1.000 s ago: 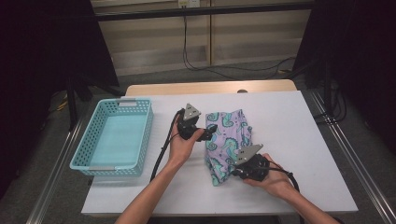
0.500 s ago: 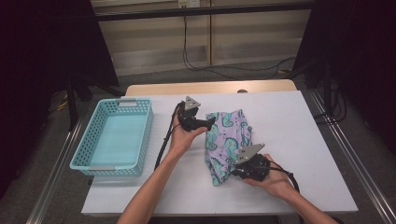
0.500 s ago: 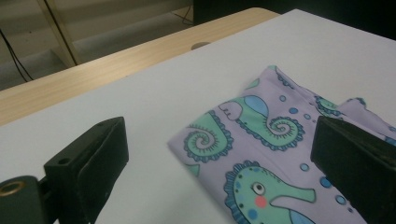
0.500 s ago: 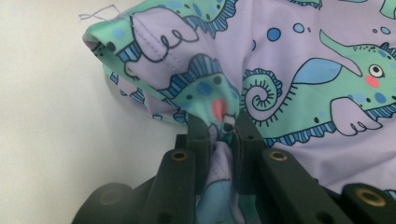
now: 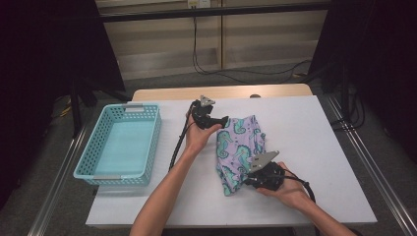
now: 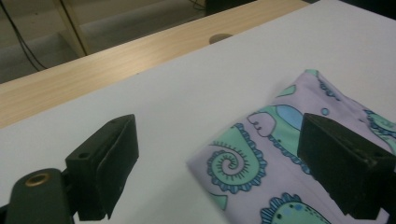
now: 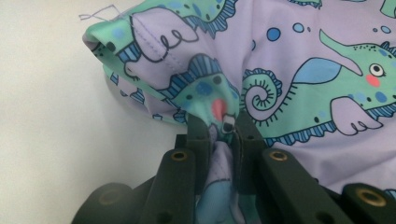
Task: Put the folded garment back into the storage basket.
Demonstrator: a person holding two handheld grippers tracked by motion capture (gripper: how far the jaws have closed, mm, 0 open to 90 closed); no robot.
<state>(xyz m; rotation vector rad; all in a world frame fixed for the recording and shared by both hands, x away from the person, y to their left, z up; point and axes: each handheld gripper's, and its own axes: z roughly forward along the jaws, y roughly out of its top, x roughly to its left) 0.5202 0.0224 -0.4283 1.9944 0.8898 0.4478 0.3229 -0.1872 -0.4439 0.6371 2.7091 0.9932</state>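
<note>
White tabletop point(image 5: 319, 128), seahorse-print cloth point(image 5: 241, 147) near its middle.
Right gripper point(image 7: 218, 133) pinched the cloth's near edge; left gripper point(image 6: 219, 163), jaws spread, needed a deep bite on the far corner.

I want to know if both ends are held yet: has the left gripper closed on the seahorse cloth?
No, the left gripper has its jaws wide apart, one over the bare table and one above the seahorse cloth.
</note>
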